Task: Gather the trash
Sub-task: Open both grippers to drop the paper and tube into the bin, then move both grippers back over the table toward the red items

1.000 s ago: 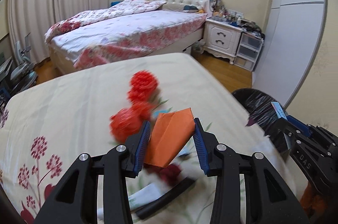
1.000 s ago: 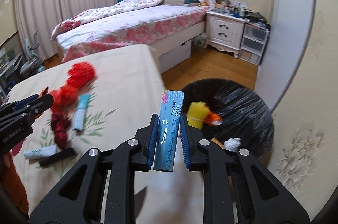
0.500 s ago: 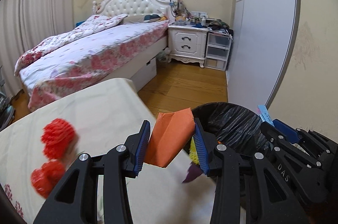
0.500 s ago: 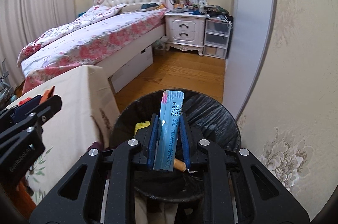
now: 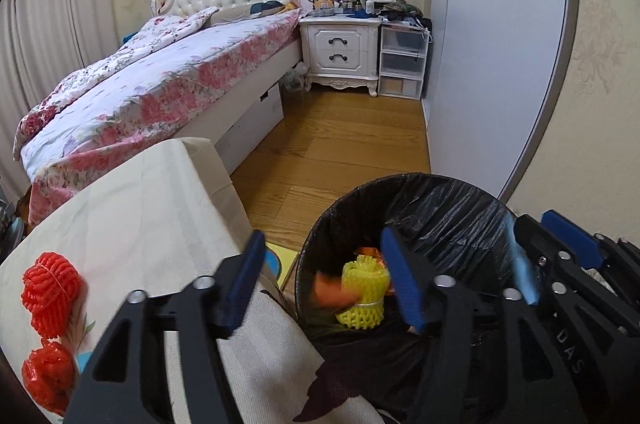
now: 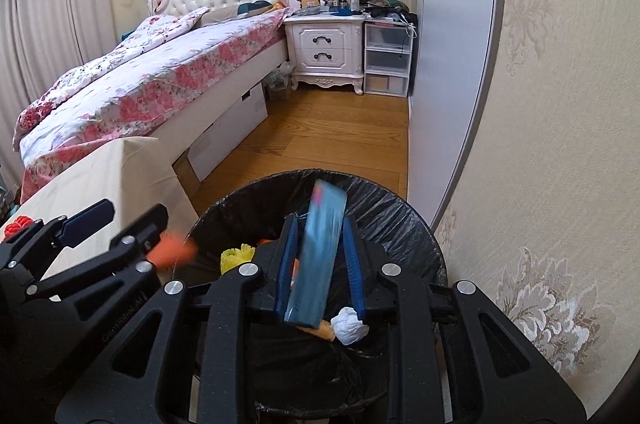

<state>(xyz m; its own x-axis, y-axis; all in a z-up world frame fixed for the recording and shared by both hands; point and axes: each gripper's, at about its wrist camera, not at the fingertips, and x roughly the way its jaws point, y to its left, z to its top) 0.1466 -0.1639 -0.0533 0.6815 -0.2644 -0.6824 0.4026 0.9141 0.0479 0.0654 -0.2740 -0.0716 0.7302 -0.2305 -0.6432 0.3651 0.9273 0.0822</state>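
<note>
A black-lined trash bin [image 5: 452, 200] [image 6: 384, 200] stands on the floor beside the table. My left gripper [image 5: 324, 280] is open over the bin's left rim; the orange paper [image 5: 330, 294] [image 6: 172, 250] is loose and blurred, falling into the bin. My right gripper [image 6: 320, 256] hangs over the bin with its jaws parted; the blue packet [image 6: 320, 252] between them is blurred and slipping down. A yellow foam net [image 5: 364, 292], white crumpled paper [image 6: 350, 324] and other scraps lie in the bin.
The cream-clothed table [image 5: 140, 224] is at left with red foam nets [image 5: 50, 288] on it. A flowered bed [image 5: 160, 84], white nightstand [image 5: 340, 52] and plastic drawers [image 5: 402, 64] stand behind. A grey wardrobe door [image 5: 500, 44] and wall lie right.
Both grippers swung from the table to above the bin. The left opened and dropped the orange paper. The right jaws parted and the blue packet is sliding out.
</note>
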